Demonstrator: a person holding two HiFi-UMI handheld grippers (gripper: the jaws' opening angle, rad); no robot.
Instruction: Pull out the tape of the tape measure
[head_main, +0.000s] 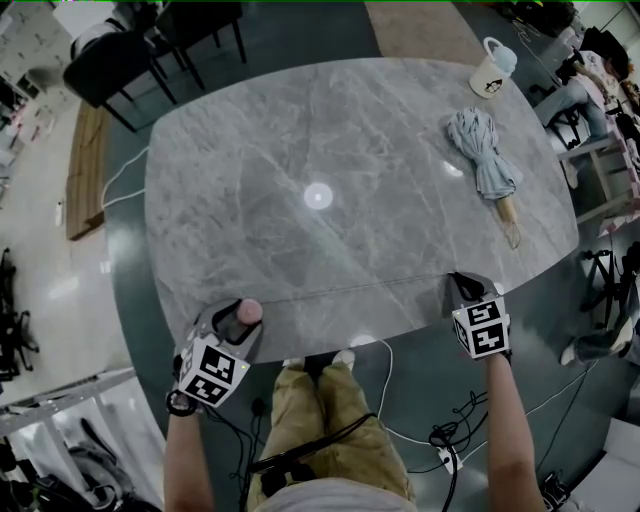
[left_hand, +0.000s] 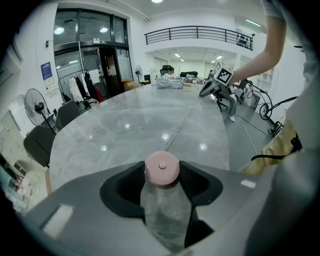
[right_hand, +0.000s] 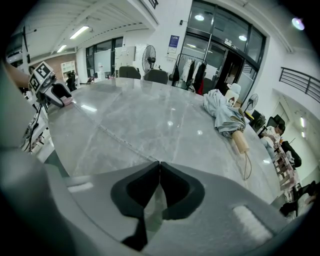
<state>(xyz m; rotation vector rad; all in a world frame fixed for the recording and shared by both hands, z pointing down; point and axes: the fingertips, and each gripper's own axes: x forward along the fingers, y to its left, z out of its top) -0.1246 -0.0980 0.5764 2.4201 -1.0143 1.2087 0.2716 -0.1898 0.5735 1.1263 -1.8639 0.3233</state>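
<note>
1. My left gripper (head_main: 238, 322) is clamped on the small round pink tape measure (left_hand: 161, 168) at the table's (head_main: 330, 140) near edge. It looks light, hard and smooth, so I'd grip across its body.
2. My right gripper (right_hand: 159, 165) has its tongs pressed together. I can't tell whether they pinch the thin tape end.

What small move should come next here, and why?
Probably move the right gripper across to the pink tape measure and open it at the tape's tip. The left gripper already clamps the measure, while the right gripper's jaws are shut with nothing visible between them, far from it at the table edge.
</note>
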